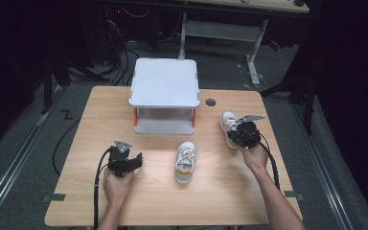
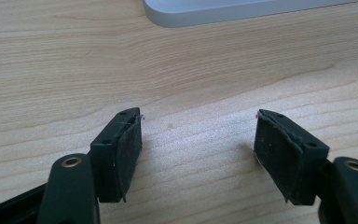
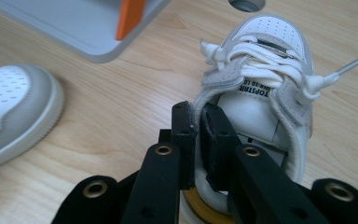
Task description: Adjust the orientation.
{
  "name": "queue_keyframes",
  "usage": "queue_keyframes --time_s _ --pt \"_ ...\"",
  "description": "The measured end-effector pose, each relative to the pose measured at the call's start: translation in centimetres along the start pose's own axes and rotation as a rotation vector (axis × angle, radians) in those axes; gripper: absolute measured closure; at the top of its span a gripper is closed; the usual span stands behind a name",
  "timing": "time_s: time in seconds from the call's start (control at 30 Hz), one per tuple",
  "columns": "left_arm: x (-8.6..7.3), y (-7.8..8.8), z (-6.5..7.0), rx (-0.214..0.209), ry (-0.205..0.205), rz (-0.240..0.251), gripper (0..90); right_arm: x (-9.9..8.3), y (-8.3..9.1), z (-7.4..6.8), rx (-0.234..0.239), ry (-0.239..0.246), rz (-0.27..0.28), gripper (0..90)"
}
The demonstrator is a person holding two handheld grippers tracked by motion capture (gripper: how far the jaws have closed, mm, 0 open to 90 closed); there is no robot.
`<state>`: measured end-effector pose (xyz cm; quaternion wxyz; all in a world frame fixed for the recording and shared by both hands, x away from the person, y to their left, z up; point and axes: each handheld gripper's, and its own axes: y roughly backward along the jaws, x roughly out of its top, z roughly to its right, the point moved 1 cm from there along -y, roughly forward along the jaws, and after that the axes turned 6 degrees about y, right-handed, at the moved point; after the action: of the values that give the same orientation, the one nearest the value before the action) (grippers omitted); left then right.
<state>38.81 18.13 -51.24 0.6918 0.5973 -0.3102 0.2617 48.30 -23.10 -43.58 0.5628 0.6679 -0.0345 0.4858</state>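
While pinching the collar of the right shoe, toe pointing toward the rack | right gripper clamping | left gripper gaping wide over table.

the table was brightly and evenly lit from above; its surroundings were near black. the high view was soft and low in detail. both gripper views were sharp, with faint shadows under the jaws.

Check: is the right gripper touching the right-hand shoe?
Touching. In the right gripper view, the right gripper pinches the collar of the shoe between its jaws.
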Motion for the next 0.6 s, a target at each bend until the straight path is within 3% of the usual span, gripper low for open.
queue_keyframes --time_s 0.37,0.57,0.6 --pt "0.0 0.0 0.0 -0.001 -0.004 -0.002 32.4 -1.8 3.1 -2.4 0.049 0.025 0.018 84.6" --pt "0.0 0.0 0.0 0.001 0.000 0.002 32.4 -3.3 4.4 -4.7 0.095 0.042 0.009 84.5" --pt "0.0 0.0 0.0 0.001 0.000 0.002 32.4 -3.8 4.5 -5.6 0.111 0.048 0.005 84.4"
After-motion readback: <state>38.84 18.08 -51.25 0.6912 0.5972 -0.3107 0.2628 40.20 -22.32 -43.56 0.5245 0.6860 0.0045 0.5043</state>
